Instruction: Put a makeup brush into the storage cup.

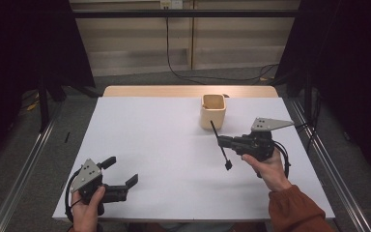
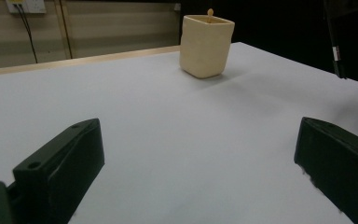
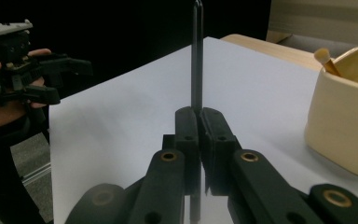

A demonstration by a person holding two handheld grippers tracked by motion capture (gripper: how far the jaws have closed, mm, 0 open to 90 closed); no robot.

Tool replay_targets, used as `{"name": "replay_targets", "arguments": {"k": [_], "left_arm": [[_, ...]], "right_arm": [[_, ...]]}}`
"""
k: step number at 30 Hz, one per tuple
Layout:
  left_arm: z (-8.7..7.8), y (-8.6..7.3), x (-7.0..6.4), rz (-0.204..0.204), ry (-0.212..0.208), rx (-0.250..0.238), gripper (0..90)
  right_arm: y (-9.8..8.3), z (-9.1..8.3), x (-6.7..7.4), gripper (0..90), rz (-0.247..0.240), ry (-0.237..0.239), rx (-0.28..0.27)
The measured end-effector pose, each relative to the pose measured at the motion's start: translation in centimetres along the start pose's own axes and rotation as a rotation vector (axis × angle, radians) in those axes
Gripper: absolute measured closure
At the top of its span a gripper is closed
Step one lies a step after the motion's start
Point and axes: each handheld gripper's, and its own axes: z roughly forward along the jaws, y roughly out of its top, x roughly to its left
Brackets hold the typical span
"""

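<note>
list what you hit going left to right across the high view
left hand-held gripper → cup → black stick → right hand-held gripper, shut on the stick

The cup and the stick overlap a little in their span.

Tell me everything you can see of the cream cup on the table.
The cream cup is a squarish, round-cornered container with a matte, ceramic or plastic look. It stands upright and open-topped on the white table, toward the far edge and right of centre. A thin stick with a rounded, light tip leans inside, poking just above the rim. Neither gripper touches it; the right gripper, clamping a black rod, is nearest.
</note>
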Motion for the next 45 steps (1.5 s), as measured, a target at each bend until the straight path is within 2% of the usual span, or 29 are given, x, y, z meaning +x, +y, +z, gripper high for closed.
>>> {"name": "replay_targets", "arguments": {"k": [6, 8, 10, 11, 12, 14, 16, 20, 24, 31, 34, 37, 42, 45], "left_arm": [[0.0, 0.3, -0.2, 0.004, -0.01, -0.006, 1.1], [0.1, 0.5, -0.3, 0.019, -0.013, -0.004, 1.1], [0.3, 1.0, -0.5, 0.024, -0.064, -0.004, 1.0], [0.5, 1.3, -0.7, 0.04, -0.079, -0.007, 1.0], [0.5, 1.5, -0.9, 0.038, -0.079, -0.011, 1.0], [0.6, 1.9, -1.1, 0.06, -0.091, -0.006, 1.0], [0.7, 2.2, -1.2, 0.057, -0.103, -0.014, 0.9], [1.0, 2.5, -1.3, 0.053, -0.136, -0.009, 0.8], [1.4, 3.1, -1.6, 0.067, -0.176, -0.006, 1.3], [2.5, 4.1, -2.3, 0.083, -0.202, -0.016, 1.3], [3.0, 4.4, -2.7, 0.075, -0.253, 0.015, 0.9], [3.4, 4.7, -3.1, 0.077, -0.302, 0.06, 1.2], [4.2, 5.2, -3.9, 0.109, -0.322, 0.109, 1.8], [4.6, 5.6, -4.2, 0.14, -0.345, 0.147, 3.3]], "right_arm": [[0.6, -0.7, -0.1, 85.8, -0.007, -0.002, -0.038], [0.8, -0.8, -0.1, 85.8, -0.01, 0.002, -0.045], [1.0, -0.6, -0.1, 85.8, 0.003, 0.014, -0.058], [1.2, -0.3, -0.1, 85.9, 0.002, 0.021, -0.061], [1.4, 0.1, 0.2, 85.8, -0.01, 0.03, -0.059], [1.8, 0.6, 0.6, 85.9, -0.03, 0.042, -0.053], [2.0, 1.0, 0.9, 85.9, -0.049, 0.051, -0.042], [1.9, 1.1, 1.0, 85.9, -0.058, 0.064, -0.027], [1.9, 1.1, 1.0, 85.8, -0.067, 0.085, -0.009], [1.8, 1.6, 1.2, 85.8, -0.084, 0.123, 0.092], [1.7, 1.8, 1.2, 85.8, -0.102, 0.146, 0.15], [1.8, 1.9, 1.4, 85.8, -0.126, 0.146, 0.208], [2.1, 2.5, 1.7, 85.8, -0.172, 0.146, 0.299], [2.1, 3.0, 2.0, 85.8, -0.204, 0.147, 0.384]]}}
